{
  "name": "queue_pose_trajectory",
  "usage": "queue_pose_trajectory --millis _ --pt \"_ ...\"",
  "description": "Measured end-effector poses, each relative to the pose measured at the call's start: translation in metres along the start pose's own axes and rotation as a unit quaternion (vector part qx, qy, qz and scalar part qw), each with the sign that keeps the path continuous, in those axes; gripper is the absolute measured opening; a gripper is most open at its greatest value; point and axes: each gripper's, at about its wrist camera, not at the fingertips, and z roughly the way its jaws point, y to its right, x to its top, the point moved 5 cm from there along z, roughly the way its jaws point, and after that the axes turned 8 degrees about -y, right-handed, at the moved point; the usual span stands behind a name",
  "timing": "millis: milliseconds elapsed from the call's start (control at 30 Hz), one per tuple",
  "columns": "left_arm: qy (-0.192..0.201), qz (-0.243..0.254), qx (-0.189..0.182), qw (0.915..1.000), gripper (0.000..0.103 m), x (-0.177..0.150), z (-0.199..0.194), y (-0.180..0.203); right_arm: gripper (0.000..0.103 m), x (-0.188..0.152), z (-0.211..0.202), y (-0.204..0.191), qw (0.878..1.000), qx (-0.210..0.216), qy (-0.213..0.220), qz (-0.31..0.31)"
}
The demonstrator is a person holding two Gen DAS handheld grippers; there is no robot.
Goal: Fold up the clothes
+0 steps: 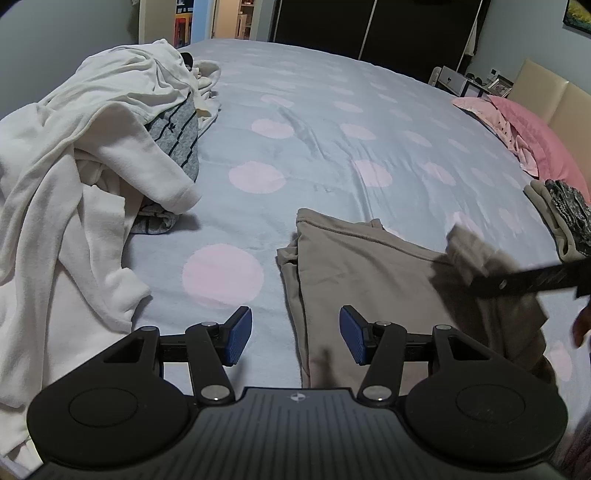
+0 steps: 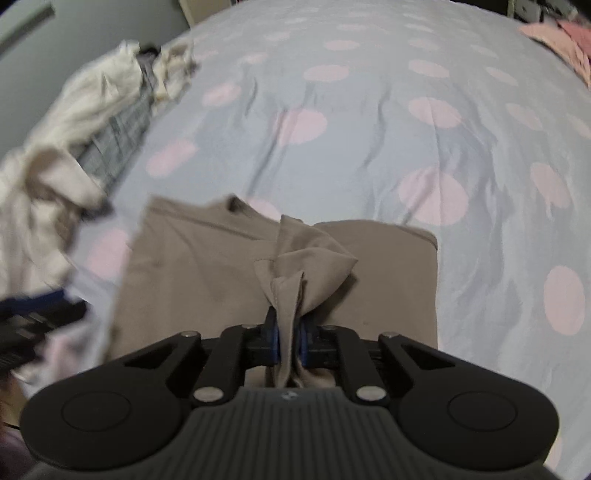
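A tan garment lies partly folded on the grey bedspread with pink dots. My left gripper is open and empty, hovering over the garment's near left edge. My right gripper is shut on a bunched corner of the tan garment and lifts it above the flat part. In the left wrist view the right gripper comes in blurred from the right with the tan cloth in it.
A pile of white clothes and a grey striped garment lies at the left of the bed. Pink pillows and folded items sit at the right. Dark wardrobe doors stand beyond the bed.
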Motion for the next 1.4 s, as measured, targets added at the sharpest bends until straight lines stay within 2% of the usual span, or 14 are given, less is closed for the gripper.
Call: queue_pose_trajectory --millis 233,500,833,933,967,1000,1033,1200,1400 --pt "0.003 0.003 -0.013 0.9999 0.050 0.001 -0.002 0.004 0.012 0.017 -0.037 -0.025 0.991 0.119 0.021 0.057" --pt "0.005 -0.006 -0.017 0.9998 0.050 0.003 -0.005 -0.002 0.012 0.038 -0.011 -0.066 0.980 0.178 -0.001 0.086" --pt "0.000 -0.010 -0.007 0.9999 0.050 0.003 -0.003 -0.010 0.012 0.050 0.058 -0.084 0.983 0.153 -0.031 0.092" --pt "-0.002 -0.012 -0.004 0.9999 0.050 0.002 -0.004 -0.012 0.018 0.050 0.068 -0.086 0.985 0.146 -0.029 0.083" --pt "-0.001 -0.013 -0.004 0.9999 0.050 0.002 -0.005 -0.012 0.026 0.050 0.068 -0.087 0.986 0.147 -0.024 0.080" --pt "-0.001 -0.014 -0.004 0.9999 0.050 0.003 -0.005 -0.012 0.040 0.050 0.065 -0.087 0.986 0.147 -0.019 0.076" --pt "0.000 -0.014 -0.005 0.9999 0.050 0.003 -0.007 -0.012 0.043 0.050 0.062 -0.088 0.986 0.147 -0.013 0.073" --pt "-0.002 -0.013 -0.022 0.9997 0.050 0.002 -0.015 -0.008 0.049 0.045 0.026 -0.082 0.990 0.135 0.018 0.044" --pt "-0.022 0.013 -0.073 0.9970 0.048 -0.012 -0.031 0.008 0.053 0.017 -0.007 -0.060 0.994 0.104 0.021 0.041"
